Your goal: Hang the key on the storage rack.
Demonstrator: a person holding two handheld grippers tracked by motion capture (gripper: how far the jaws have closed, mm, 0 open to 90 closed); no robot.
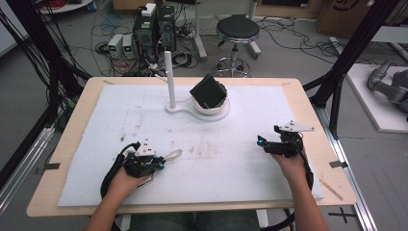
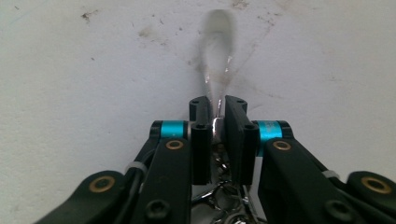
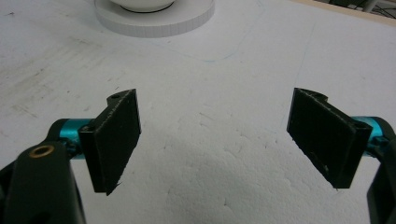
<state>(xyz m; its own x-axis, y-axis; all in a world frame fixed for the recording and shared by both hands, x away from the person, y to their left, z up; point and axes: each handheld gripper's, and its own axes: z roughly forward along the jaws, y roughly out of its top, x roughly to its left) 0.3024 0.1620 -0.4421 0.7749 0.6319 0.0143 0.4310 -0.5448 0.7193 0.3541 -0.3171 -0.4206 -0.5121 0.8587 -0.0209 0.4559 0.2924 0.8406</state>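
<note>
A metal spoon (image 1: 173, 155) lies on the white foam mat (image 1: 240, 168) at the front left, its bowl pointing right and away. My left gripper (image 1: 161, 162) is shut on its handle. In the left gripper view the two black pads pinch the thin handle of the spoon (image 2: 216, 70), and the blurred bowl reaches out over the mat beyond my left gripper (image 2: 217, 111). My right gripper (image 1: 262, 142) rests at the front right, open. Its fingers (image 3: 116, 140) stand wide apart with bare mat between them, around my right gripper (image 3: 215, 137).
A white stand (image 1: 185, 109) with an upright post (image 1: 169, 77) sits at the back centre. Its round base (image 3: 154, 21) carries a white bowl with a tilted black cube (image 1: 208, 90). The wooden table edge (image 1: 308, 101) frames the mat. A stool and cables are on the floor beyond.
</note>
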